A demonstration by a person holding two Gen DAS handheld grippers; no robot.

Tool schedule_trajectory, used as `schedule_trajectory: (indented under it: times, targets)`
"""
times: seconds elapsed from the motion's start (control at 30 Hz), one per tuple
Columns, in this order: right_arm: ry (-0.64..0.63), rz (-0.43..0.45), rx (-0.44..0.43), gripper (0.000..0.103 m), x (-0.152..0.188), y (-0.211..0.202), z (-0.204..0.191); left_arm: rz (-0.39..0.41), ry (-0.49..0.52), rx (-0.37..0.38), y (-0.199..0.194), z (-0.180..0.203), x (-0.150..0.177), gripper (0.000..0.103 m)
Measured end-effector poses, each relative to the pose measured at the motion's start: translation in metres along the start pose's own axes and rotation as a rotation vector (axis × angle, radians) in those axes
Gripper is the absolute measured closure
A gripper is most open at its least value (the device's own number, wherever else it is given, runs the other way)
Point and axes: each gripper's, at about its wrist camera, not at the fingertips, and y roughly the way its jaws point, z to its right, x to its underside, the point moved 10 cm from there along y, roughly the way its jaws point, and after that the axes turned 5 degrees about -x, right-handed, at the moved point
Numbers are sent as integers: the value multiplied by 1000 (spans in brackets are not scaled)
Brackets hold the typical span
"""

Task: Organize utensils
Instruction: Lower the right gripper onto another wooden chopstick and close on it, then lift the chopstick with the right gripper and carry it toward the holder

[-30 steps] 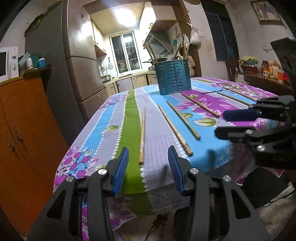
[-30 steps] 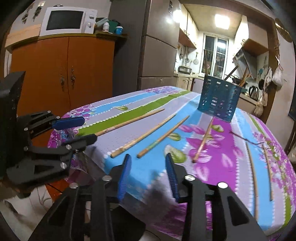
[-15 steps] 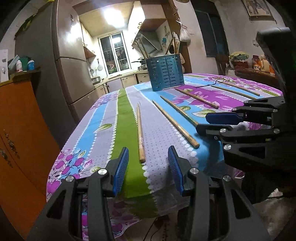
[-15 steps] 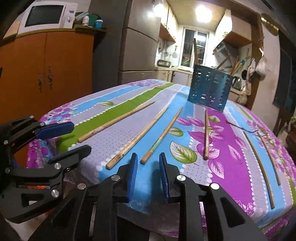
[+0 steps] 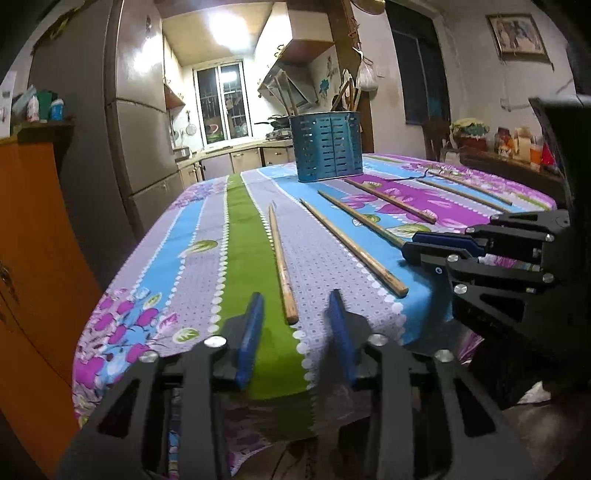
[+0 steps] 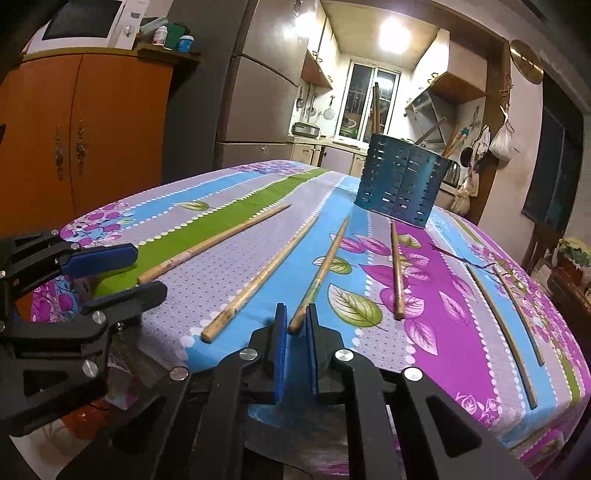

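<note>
Left gripper (image 5: pixel 295 325): at the near edge of the worktop, jaws part-open and just now narrowing; the butt of the leftmost chopstick (image 5: pixel 281 258) sits between the blue pads, clear of both.
Right gripper (image 6: pixel 295 328): jaws nearly together after closing; the near end of the third chopstick (image 6: pixel 321 275) lies in the thin gap. Whether the pads truly pinch it is hard to make out, as the tip vanishes behind the pads.
Second chopstick (image 6: pixel 258 282): flat on the worktop between those two, untouched.
Fourth chopstick (image 6: pixel 397 271): lies just right of the gripped one, on the purple flower print.
Far pair of sticks (image 6: pixel 506 332): thin and darker, near the right edge of the cloth; fisheye bend makes them look curved, and their material is unclear.
Utensil holder (image 6: pixel 400 188): blue slotted caddy standing upright at the far end of the worktop; handles poke out of it, but what they belong to cannot be told against the kitchen behind.
Worktop (image 5: pixel 325 258): covered by a striped floral cloth; its near edge is cut off by both grippers' bodies.
Cross views: each gripper shows side-on in the other's camera, partly out of frame.
Background: orange cabinet (image 6: pixel 85 140) with a microwave (image 6: pixel 88 22) on top, cropped at the upper left; small jars beside it are too blurred to read.
</note>
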Motion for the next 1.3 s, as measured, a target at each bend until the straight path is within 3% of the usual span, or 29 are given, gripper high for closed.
schedule_trajectory:
  times: [0.1, 0.47, 0.83, 1.03, 1.3]
  targets:
    - [1, 2, 6, 91, 1, -1, 2, -3, -37, 9, 3, 1, 0, 84]
    - [18, 9, 7, 92, 3, -3, -1, 18, -122, -14, 3, 0, 3, 96]
    - [98, 4, -23, 95, 5, -8, 22, 14, -164, -26, -5, -6, -1, 97]
    - [60, 74, -22, 96, -11, -33, 39, 67, -190, -60, -24, -15, -24, 98]
    - [-6, 219, -84, 96, -64, -83, 62, 122, -235, -104, -49, -30, -76, 98]
